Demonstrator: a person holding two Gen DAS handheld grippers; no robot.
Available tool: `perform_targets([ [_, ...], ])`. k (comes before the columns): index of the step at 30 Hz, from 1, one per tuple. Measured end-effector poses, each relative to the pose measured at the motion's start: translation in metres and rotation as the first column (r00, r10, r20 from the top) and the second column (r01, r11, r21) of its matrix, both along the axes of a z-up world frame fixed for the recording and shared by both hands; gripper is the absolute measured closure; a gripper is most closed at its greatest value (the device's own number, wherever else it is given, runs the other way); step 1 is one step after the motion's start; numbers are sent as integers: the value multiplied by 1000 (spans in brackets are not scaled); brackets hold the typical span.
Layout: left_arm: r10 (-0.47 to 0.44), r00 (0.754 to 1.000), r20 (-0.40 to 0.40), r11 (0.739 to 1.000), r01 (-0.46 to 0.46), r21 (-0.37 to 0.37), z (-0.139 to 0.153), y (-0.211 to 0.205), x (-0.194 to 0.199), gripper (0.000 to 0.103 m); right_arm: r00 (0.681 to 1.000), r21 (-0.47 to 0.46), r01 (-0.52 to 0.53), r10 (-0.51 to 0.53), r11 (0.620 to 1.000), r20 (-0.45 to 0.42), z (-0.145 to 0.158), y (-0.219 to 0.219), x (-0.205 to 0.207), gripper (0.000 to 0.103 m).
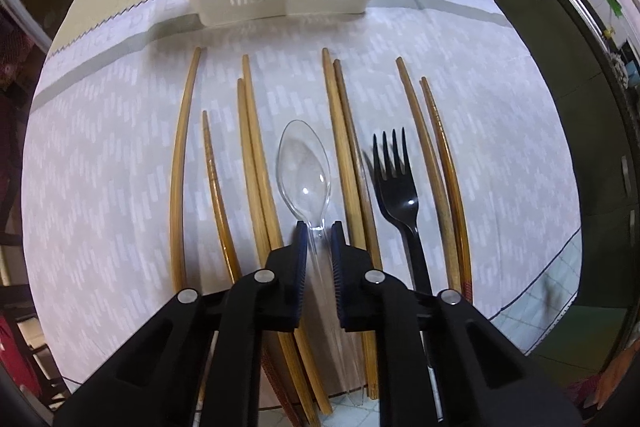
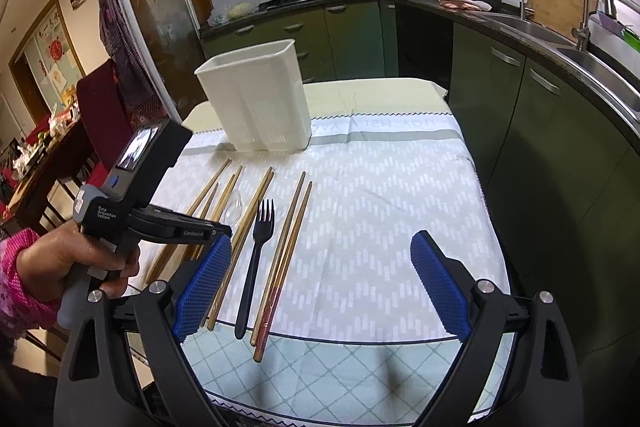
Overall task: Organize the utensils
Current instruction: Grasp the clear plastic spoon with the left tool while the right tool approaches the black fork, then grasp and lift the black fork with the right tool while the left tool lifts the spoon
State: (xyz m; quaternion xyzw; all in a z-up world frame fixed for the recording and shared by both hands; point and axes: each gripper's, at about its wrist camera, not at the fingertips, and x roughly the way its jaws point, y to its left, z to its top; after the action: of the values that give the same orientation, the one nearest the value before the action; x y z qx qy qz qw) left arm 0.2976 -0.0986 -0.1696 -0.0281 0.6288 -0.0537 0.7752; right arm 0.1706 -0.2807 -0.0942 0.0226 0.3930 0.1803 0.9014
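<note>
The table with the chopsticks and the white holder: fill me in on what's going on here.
A person is sorting utensils with a handheld tool in each hand. The left tool has closed on the neck of the clear spoon, which lies among the chopsticks beside a black fork. The right tool hangs open above the cloth, holding nothing. The white holder stands at the far end.
</note>
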Motion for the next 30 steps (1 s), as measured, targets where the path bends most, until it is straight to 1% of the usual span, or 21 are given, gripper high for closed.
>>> perform_targets([
  [4, -7, 1000, 2, 1000, 7, 5, -2, -3, 6, 93, 1000, -24, -23, 23, 999, -3, -2, 13, 2, 13],
  [8, -3, 1000, 9, 1000, 3, -21, -1, 4, 3, 94, 999, -37, -53, 53, 998, -11, -4, 25, 6, 15],
  [12, 4, 999, 44, 998, -1, -68, 14, 16, -2, 95, 993, -45, -107, 105, 993, -51, -10, 40, 12, 24],
  [17, 0, 990, 140, 996, 13, -92, 47, 27, -10, 95, 976, -54, -181, 172, 982, -135, -21, 63, 26, 31],
  [19, -1, 984, 178, 996, 18, -89, 59, 34, -15, 95, 960, -48, -220, 208, 974, -190, -28, 76, 35, 38],
  [20, -6, 980, 200, 996, 23, -87, 66, 36, -17, 95, 951, -44, -236, 221, 971, -217, -32, 82, 40, 40],
  [21, -9, 977, 215, 996, 28, -83, 69, 37, -20, 95, 940, -42, -251, 233, 967, -251, -38, 89, 45, 45],
  [22, -9, 974, 225, 996, 29, -83, 73, 40, -26, 95, 931, -45, -260, 239, 964, -275, -42, 94, 49, 53],
  [24, -14, 969, 246, 996, 36, -85, 80, 43, -33, 95, 913, -53, -272, 241, 961, -329, -53, 104, 60, 63],
  [25, -16, 967, 253, 995, 39, -87, 82, 46, -36, 95, 900, -60, -276, 236, 959, -365, -61, 110, 66, 65],
  [27, -19, 963, 269, 995, 44, -88, 85, 48, -43, 95, 880, -71, -292, 238, 954, -411, -70, 120, 72, 65],
  [30, -23, 957, 289, 995, 50, -83, 87, 53, -47, 95, 862, -92, -302, 231, 949, -451, -80, 131, 78, 67],
])
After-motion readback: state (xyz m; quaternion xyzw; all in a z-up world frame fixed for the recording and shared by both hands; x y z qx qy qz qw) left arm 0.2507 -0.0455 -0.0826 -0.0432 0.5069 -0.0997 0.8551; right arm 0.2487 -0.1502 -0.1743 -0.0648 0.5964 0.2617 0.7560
